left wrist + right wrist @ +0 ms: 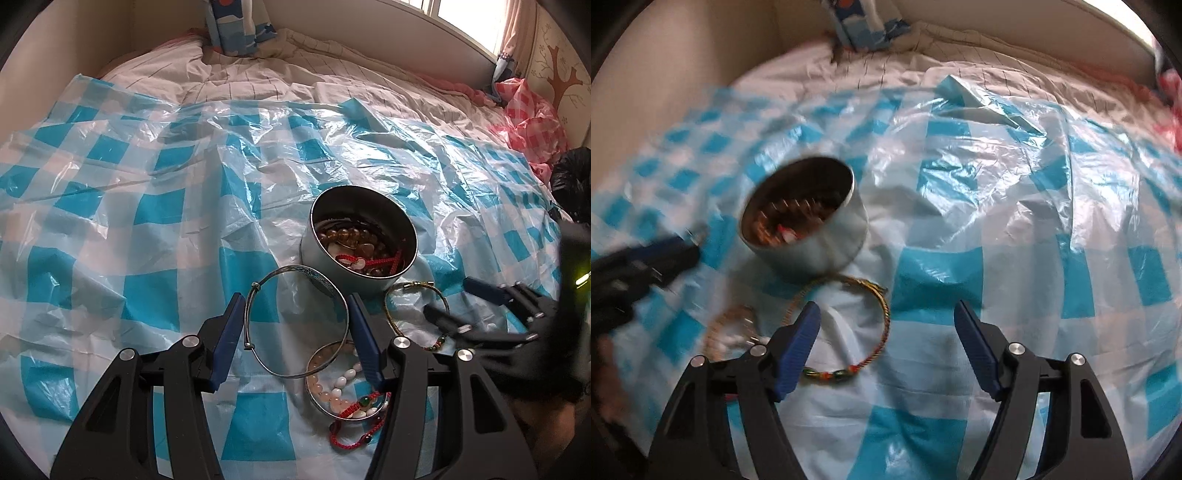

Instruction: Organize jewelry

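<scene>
My left gripper is spread apart, with the blue pads on either side of a large silver bangle. The left pad lies just beside the bangle's sliding clasp; the right pad sits just outside the bangle's right rim. I cannot tell whether either pad touches the metal. The bangle's near edge overlaps a shallow round tin lid that holds pale pink and white beads and a red cord bracelet, which spills over the lid's near rim.

Beyond the bangle stands a round metal tin, upright, with brown bead bracelets and red cord inside. A thin gold-coloured bracelet lies just to the right of the tin's base.

My right gripper is also spread wide and holds nothing. Its left pad overlaps the gold bracelet in view; contact cannot be confirmed. The right-wrist view is blurred. The tin sits ahead and to the left of that gripper.

All items rest on a blue-and-white checked plastic sheet spread across the bed. A pink checked sheet is bunched at the bed's far right corner, and a blue patterned pillow stands at the far edge.
</scene>
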Demonstrator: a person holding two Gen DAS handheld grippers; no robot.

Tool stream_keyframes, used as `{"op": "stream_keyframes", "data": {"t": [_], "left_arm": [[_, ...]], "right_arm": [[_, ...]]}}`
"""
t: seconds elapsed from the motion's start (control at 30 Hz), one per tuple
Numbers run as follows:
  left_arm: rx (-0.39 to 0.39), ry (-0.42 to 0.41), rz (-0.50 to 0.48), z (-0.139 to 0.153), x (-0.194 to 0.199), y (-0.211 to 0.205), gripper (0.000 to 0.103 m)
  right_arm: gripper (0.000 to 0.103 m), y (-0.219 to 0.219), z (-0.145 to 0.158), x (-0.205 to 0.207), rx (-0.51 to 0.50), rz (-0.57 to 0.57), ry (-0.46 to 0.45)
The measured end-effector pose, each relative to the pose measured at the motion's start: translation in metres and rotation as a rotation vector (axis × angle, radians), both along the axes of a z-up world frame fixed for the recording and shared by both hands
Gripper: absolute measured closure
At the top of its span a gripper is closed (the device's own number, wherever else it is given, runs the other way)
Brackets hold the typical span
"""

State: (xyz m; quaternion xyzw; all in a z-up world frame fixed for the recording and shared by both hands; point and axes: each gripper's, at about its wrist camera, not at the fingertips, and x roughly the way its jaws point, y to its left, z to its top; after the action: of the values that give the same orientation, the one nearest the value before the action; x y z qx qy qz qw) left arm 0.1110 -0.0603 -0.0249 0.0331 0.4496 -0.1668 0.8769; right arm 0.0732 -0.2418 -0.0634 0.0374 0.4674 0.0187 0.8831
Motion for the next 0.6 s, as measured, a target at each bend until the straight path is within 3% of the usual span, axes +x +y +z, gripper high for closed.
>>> {"op": "stream_keyframes", "data": {"t": [0.03, 0.1, 0.13, 0.2, 0.23, 0.4, 0.6], "left_arm": [[-0.001, 0.000, -0.001, 0.000, 0.000, 0.000, 0.050], [-0.006, 0.001, -0.003, 0.000, 0.000, -0.001, 0.050], [-0.007, 0.000, -0.003, 0.001, 0.000, -0.001, 0.050], [-0.009, -0.002, -0.005, 0.002, 0.000, -0.002, 0.050], [-0.010, -0.003, -0.004, 0.002, 0.000, -0.002, 0.050], [-0.018, -0.007, 0.006, 0.005, 0.001, -0.001, 0.050], [-0.029, -0.020, 0.009, 0.010, 0.001, -0.004, 0.050]], "right_arm": [[0.031, 0.004, -0.006, 0.003, -0.028, 0.008, 0.028], [0.043, 0.013, -0.013, 0.005, -0.078, 0.038, 0.048], [0.060, 0.014, -0.012, 0.004, -0.075, 0.045, 0.044], [0.076, 0.007, -0.011, 0.001, -0.009, 0.046, 0.043], [0.094, 0.000, -0.009, 0.000, 0.045, 0.040, 0.039], [0.099, -0.023, 0.009, -0.009, 0.288, 0.015, -0.042], [0.099, -0.034, 0.033, -0.022, 0.387, 0.010, -0.167]]}}
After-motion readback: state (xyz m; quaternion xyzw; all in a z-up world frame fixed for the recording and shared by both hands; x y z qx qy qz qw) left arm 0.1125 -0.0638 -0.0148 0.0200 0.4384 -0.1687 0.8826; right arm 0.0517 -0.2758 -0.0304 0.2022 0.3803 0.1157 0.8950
